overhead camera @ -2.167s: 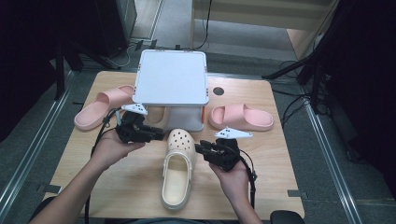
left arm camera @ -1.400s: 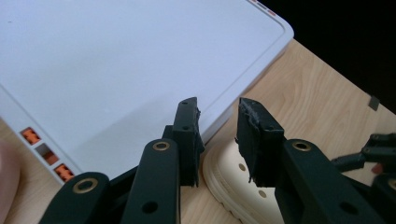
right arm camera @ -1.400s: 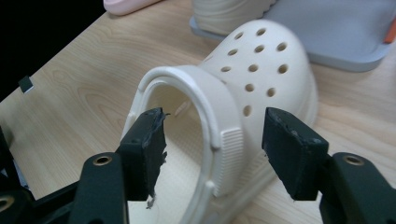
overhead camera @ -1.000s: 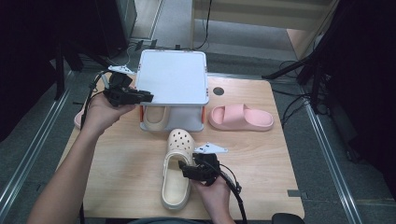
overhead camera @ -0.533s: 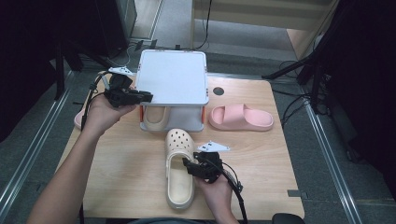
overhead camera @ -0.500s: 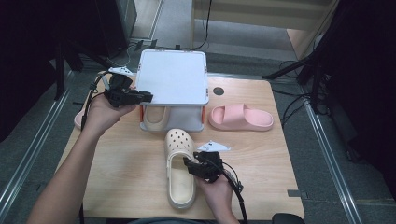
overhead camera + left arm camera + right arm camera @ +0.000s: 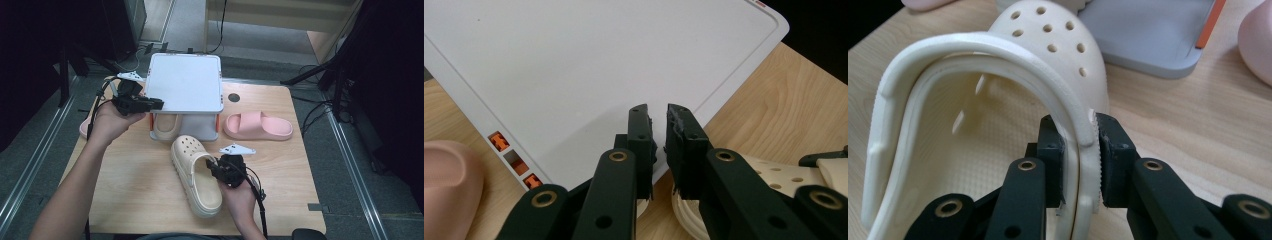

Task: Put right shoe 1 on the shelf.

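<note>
— Wooden desk [image 7: 135, 175] on a grey floor, dark gear along the far side. Any brand or writing?

— None readable. The cream clog [image 7: 196, 175] shows plain vent holes on its toe; the white rack [image 7: 186, 82] carries orange tabs at its edge, unlettered.

— Where is the clog?

— Near the desk's middle, toe pointing far toward the rack. The right gripper [image 7: 1079, 150] is clenched on its side wall and heel strap, one jaw inside, one outside.

— And the left gripper [image 7: 156, 104]?

— Held at the rack's left edge, jaws nearly together with a narrow gap, grasping nothing.

— What is hidden?

— A second cream clog [image 7: 165, 125] sits under the rack's top, mostly covered. One pink slide [image 7: 257, 126] lies right; the other pink slide [image 7: 86, 127] is largely behind the left hand.
</note>
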Demonstrator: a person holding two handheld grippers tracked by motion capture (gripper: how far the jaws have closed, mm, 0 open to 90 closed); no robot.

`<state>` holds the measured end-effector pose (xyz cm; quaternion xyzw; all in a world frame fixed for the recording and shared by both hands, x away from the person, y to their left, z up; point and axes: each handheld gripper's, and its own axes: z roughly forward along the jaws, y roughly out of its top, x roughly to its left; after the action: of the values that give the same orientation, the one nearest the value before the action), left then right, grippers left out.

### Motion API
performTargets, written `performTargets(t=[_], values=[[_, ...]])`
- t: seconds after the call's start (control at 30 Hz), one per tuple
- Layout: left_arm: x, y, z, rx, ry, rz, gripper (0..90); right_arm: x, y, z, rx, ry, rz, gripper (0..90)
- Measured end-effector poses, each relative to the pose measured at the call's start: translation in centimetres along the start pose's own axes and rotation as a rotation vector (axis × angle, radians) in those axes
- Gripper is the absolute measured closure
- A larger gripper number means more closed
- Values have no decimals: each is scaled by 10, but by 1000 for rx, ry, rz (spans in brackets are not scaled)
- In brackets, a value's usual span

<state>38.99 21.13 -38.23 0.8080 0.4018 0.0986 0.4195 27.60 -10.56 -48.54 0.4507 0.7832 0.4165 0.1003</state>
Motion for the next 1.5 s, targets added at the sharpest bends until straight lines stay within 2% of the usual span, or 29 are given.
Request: performTargets(t=[0.03, 0.23, 0.33, 0.37, 0.43, 0.63, 0.7, 0.77, 0.97, 1.17, 1.27, 1.3, 1.4, 1.43, 1.5], values=[[0, 0, 0, 0, -3, -3, 810, 0, 6, 0, -7, -7, -13, 763], [1, 0, 0, 1, -7, -4, 814, -7, 20, -2, -23, -26, -18, 765], [1, 0, 0, 1, -8, -8, 820, -14, 30, -2, -32, -49, -18, 763], [1, 0, 0, 4, -11, -11, 820, -20, 37, 0, -42, -78, -20, 763], [2, 0, 0, 5, -14, -15, 820, -22, 39, 1, -42, -90, -22, 763], [2, 0, 0, 6, -21, -18, 820, -33, 56, 18, -35, -140, 1, 763], [3, 0, 0, 5, -23, -18, 819, -34, 59, 25, -27, -156, 0, 762], [3, 0, 0, 5, -24, -18, 819, -34, 62, 37, -13, -192, -9, 760], [3, 0, 0, 7, -24, -21, 816, -31, 65, 48, -26, -230, -12, 752], [3, 0, 0, 5, -27, -19, 816, -30, 64, 56, -4, -202, 0, 702], [2, 0, 1, 5, -29, -20, 815, -32, 63, 52, -2, -155, 8, 624], [2, 0, 1, 5, -29, -20, 814, -32, 63, 52, -2, -155, 8, 624], [2, 0, 1, 5, -29, -21, 813, -31, 61, 43, -30, -103, 11, 568], [2, 0, 1, 4, -28, -22, 813, -31, 60, 35, -43, -86, 11, 555], [2, 0, 1, 4, -28, -21, 813, -30, 60, 31, -50, -77, 8, 554]])
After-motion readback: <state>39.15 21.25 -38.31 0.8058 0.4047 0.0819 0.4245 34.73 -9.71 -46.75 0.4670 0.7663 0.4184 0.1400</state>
